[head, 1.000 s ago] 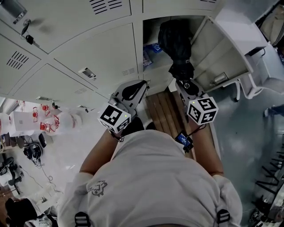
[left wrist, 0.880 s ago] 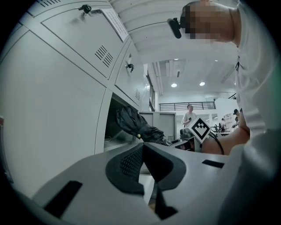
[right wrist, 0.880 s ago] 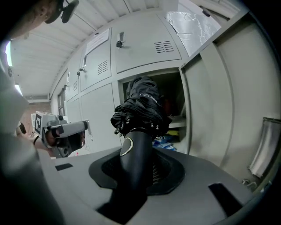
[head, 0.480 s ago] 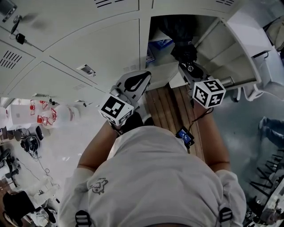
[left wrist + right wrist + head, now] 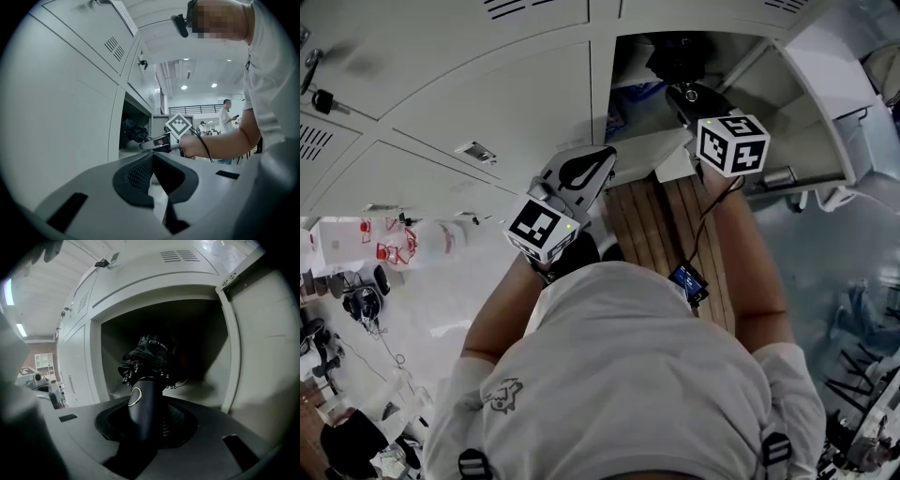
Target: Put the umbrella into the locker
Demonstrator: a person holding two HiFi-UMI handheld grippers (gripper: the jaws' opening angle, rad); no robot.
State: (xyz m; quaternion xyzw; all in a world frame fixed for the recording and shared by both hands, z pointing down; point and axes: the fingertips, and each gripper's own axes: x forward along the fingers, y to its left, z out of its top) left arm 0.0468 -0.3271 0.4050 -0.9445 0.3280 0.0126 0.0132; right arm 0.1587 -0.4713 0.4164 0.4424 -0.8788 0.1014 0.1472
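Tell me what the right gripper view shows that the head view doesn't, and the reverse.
Only the right gripper view: the right hand-held gripper with its jaws closed on the handle of the umbrella, and the folded canopy pointing into the dark inside of the open locker.
Only the head view: the left hand-held gripper beside the closed locker doors, the wooden bench below, and the person's torso.
Both: the open locker, its swung-out door and the umbrella reaching into it.

The folded black fabric umbrella point(image 5: 149, 357) fades into darkness (tip unseen). The blue thing point(image 5: 616, 117) beside it is too small to identify.
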